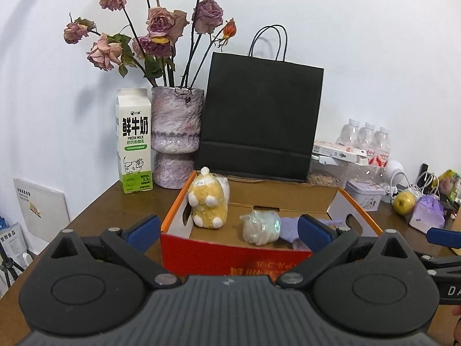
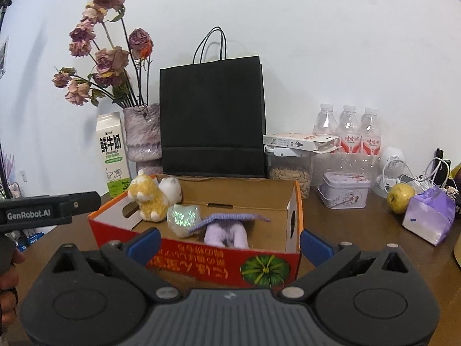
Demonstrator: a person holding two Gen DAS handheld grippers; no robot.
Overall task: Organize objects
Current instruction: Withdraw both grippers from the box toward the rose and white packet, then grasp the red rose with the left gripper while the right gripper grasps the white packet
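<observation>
Box (image 2: 294,201), table's back: plush (image 2: 149,199) soft, light, pinch mid-body. Left gripper (image 1: 229,226), right gripper (image 2: 229,242) wide open, empty.

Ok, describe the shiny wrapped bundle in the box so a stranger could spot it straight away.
Find the orange cardboard box in front of the black paper bag. Inside, between the yellow plush toy and the purple knitted piece, lies the wrapped bundle. It alone is whitish with an iridescent green sheen.
</observation>
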